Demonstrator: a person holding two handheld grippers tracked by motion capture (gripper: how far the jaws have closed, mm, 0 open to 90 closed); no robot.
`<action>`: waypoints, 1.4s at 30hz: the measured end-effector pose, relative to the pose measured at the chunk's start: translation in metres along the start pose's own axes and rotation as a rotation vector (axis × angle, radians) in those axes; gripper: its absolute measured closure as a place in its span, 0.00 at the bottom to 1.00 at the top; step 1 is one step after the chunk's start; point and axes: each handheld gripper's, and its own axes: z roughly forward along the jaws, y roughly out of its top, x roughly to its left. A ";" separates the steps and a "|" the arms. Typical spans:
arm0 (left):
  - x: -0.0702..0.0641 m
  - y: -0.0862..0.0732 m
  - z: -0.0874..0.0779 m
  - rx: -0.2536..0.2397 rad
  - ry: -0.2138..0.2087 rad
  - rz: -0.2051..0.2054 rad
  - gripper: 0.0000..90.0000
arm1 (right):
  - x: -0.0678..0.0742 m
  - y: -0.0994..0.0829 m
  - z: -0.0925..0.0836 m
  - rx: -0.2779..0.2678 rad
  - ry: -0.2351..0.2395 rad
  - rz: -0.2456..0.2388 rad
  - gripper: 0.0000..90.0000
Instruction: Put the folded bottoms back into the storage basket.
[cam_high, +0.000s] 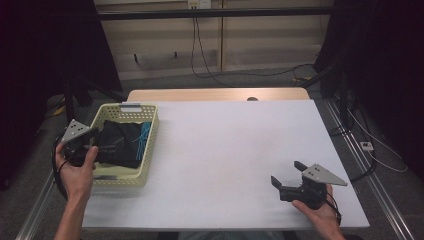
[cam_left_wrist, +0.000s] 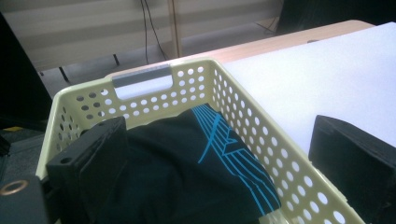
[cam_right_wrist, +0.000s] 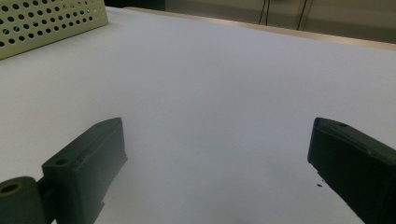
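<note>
- Black cloth with blue lines, bunched up inside the yellow basket, at the left side of the table.
- Left gripper right at the basket, jaws wide apart: one on the cloth, one outside the basket wall. Nothing pinched.
- Right gripper far off, low over bare table, wide open, nothing in it.
- Likely just starting: cloth not grabbed yet, all lifting left to do.

My claws are black w/ grey plates. Basket, left of frame: pale yellow, dotted w/ round holes, grey handle tab. Cloth in it: black w/ turquoise line pattern. Table white, wood edge.
</note>
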 end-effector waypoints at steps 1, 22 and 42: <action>0.000 -0.001 -0.001 -0.005 -0.004 -0.006 0.06 | 0.000 0.000 0.000 -0.001 0.000 0.000 0.04; -0.006 -0.021 -0.031 -0.006 -0.030 -0.052 0.06 | 0.002 0.001 0.001 -0.005 0.003 0.001 0.04; -0.036 -0.031 -0.039 -0.037 -0.037 -0.031 0.04 | 0.002 0.002 0.002 -0.009 0.012 -0.003 0.04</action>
